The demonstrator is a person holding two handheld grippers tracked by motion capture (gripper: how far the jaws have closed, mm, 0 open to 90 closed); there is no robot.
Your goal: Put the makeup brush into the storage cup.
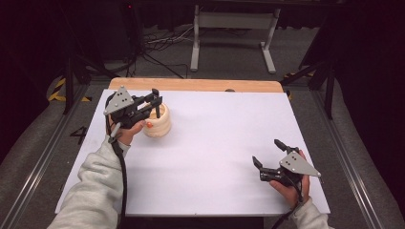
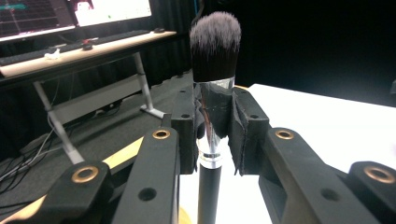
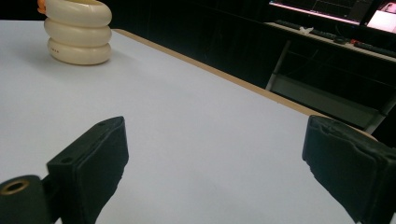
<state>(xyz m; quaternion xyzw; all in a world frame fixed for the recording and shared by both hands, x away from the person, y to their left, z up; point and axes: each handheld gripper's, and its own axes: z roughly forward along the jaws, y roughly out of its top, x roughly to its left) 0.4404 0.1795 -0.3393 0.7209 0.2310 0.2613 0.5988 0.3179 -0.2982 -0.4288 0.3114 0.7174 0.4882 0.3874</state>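
Left gripper [image 2: 215, 135] has its jaws clamped on the brush [image 2: 214, 56], bristles up, right over the cream holder [image 1: 158, 121], so I'd guess it's mid-transfer either way, while the right gripper [image 1: 269, 155] sits wide open and empty on the bench [image 1: 215, 143].

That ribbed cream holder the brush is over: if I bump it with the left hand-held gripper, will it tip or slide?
The cream holder looks squat and wide at its base, so it probably slides rather than tips. Its glossy stacked rings on the smooth white table suggest little grip. The makeup brush, clamped in the left hand-held gripper, could lever it if pushed sideways.
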